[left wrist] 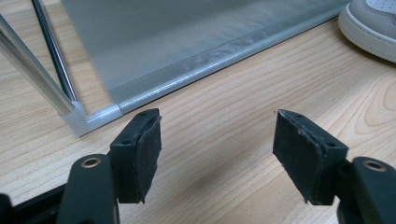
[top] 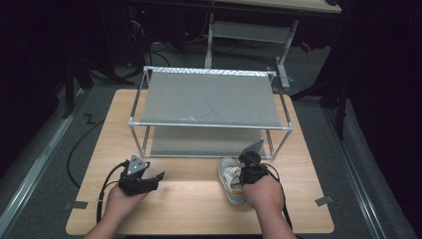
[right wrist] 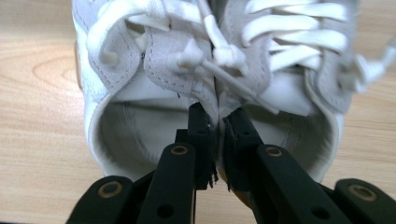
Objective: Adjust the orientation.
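A pair of white and grey lace-up sneakers (top: 230, 180) sits on the wooden table in front of a two-tier metal shoe rack (top: 209, 97). In the right gripper view the left sneaker (right wrist: 116, 70) and right sneaker (right wrist: 299, 56) stand side by side, heels toward me. My right gripper (right wrist: 217, 121) is shut on their two touching inner collars, pinched together; the same right gripper (top: 247, 172) sits over the pair. My left gripper (top: 152, 179) rests low over the table at the left, open and holding nothing. Past the open left gripper (left wrist: 217, 154) I see a sneaker toe (left wrist: 369, 23).
The rack's lower shelf (left wrist: 187, 42) of grey fabric lies just beyond the left gripper, with a corner post (left wrist: 28, 65) nearby. The rack stands on the far half of the table (top: 194, 209). Cables trail from both grippers. Another table frame (top: 249, 30) stands behind on the floor.
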